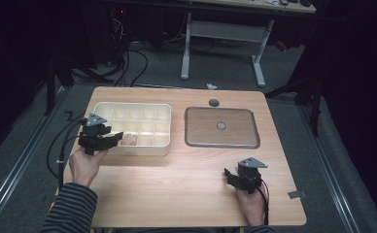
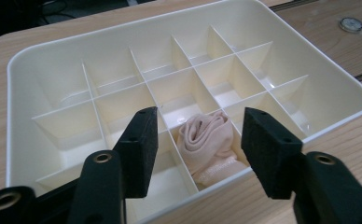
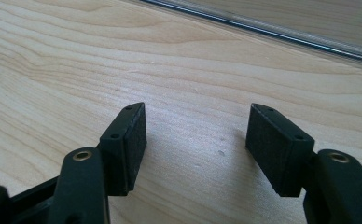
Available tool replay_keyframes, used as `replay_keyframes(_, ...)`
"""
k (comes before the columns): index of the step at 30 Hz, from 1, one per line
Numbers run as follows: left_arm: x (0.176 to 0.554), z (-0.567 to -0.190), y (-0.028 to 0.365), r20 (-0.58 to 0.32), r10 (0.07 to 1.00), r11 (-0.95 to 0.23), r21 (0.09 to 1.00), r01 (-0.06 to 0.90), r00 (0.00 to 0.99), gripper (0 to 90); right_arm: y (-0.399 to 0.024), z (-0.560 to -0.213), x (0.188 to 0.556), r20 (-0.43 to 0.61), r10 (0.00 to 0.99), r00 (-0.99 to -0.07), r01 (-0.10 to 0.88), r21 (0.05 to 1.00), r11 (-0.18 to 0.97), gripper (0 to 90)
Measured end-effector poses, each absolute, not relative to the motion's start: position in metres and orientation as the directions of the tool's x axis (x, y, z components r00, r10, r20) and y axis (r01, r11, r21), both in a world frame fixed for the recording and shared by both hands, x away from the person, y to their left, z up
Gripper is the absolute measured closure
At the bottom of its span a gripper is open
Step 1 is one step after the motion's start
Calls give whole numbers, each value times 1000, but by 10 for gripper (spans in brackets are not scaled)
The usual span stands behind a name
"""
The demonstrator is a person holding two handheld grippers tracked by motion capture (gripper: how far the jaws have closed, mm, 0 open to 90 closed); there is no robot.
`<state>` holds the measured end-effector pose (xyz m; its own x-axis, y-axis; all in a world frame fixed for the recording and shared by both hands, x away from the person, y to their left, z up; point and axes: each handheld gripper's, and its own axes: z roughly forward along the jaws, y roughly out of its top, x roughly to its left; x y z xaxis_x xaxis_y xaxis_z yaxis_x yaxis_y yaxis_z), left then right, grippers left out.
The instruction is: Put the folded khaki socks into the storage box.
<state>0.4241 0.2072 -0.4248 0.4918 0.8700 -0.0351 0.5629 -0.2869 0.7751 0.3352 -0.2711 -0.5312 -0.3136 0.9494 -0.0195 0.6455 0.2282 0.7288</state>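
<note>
Black left gripper (image 2: 195,140) is hovering with its jaws apart, gripping nothing, over a rolled pink cloth (image 2: 209,142) sitting in a near-edge cell of the white plastic divider tray (image 1: 133,148). Best lift straight up, missing the walls. Right gripper (image 3: 195,144) is resting wide apart on the wooden table (image 1: 186,184).

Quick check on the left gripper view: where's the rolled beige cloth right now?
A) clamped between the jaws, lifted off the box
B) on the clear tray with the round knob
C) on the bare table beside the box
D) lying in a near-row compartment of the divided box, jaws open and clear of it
D: the rolled beige cloth sits inside a front-row cell of the divided box, and the left hand-held gripper has its jaws apart, not pressing on it.
</note>
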Motion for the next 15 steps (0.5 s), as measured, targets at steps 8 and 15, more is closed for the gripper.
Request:
replay_keyframes(8, 418, -423, 209, -52, 871, -266, 785, 560, 488, 431, -271, -531, 335, -20, 950, -313, 646, 729, 228, 383)
replay_keyframes(15, 413, -421, 211, -91, 866, -242, 784, 572, 491, 408, -271, -531, 335, -19, 949, -313, 646, 729, 228, 383)
